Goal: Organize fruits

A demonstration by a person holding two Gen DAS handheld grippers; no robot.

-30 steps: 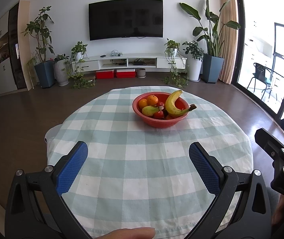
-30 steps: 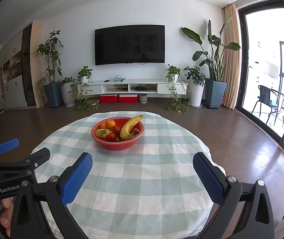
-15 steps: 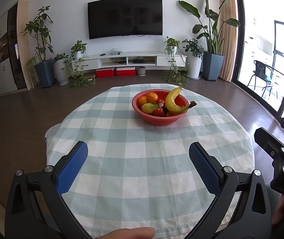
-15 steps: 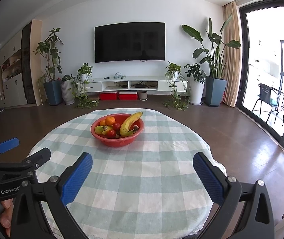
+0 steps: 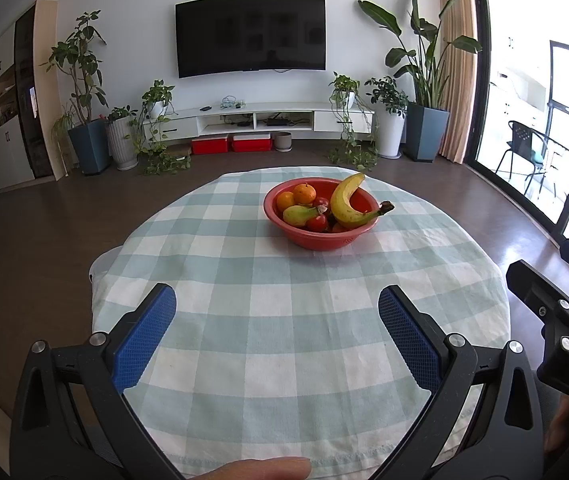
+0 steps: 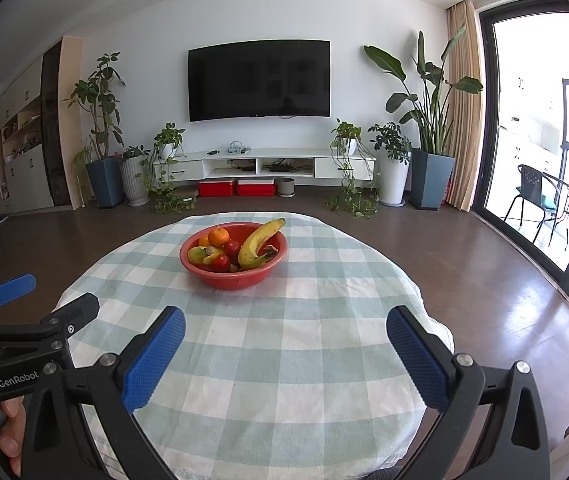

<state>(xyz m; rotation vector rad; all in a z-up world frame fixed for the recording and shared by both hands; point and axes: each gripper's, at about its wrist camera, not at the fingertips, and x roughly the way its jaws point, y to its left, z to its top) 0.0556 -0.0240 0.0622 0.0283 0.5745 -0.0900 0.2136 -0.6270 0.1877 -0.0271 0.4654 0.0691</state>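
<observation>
A red bowl [image 5: 316, 238] stands on the far half of a round table with a green-and-white checked cloth [image 5: 284, 320]. It holds a banana [image 5: 344, 206], two oranges [image 5: 304, 194], a pear [image 5: 298, 214] and red fruits [image 5: 317, 222]. The bowl also shows in the right wrist view [image 6: 228, 278], with the banana [image 6: 256, 242]. My left gripper [image 5: 276, 328] is open and empty over the near cloth. My right gripper [image 6: 284, 344] is open and empty, to the right of the left one, also short of the bowl.
The table's edge drops off all round to a dark wooden floor [image 6: 504, 280]. A TV wall [image 6: 258, 80] with a low cabinet and potted plants [image 6: 428, 120] lies beyond. A glass door [image 6: 544, 140] is at the right.
Both grippers have moved a little forward and tilted down towards the bowl, which now sits lower and larger in both views. Both stay open.
</observation>
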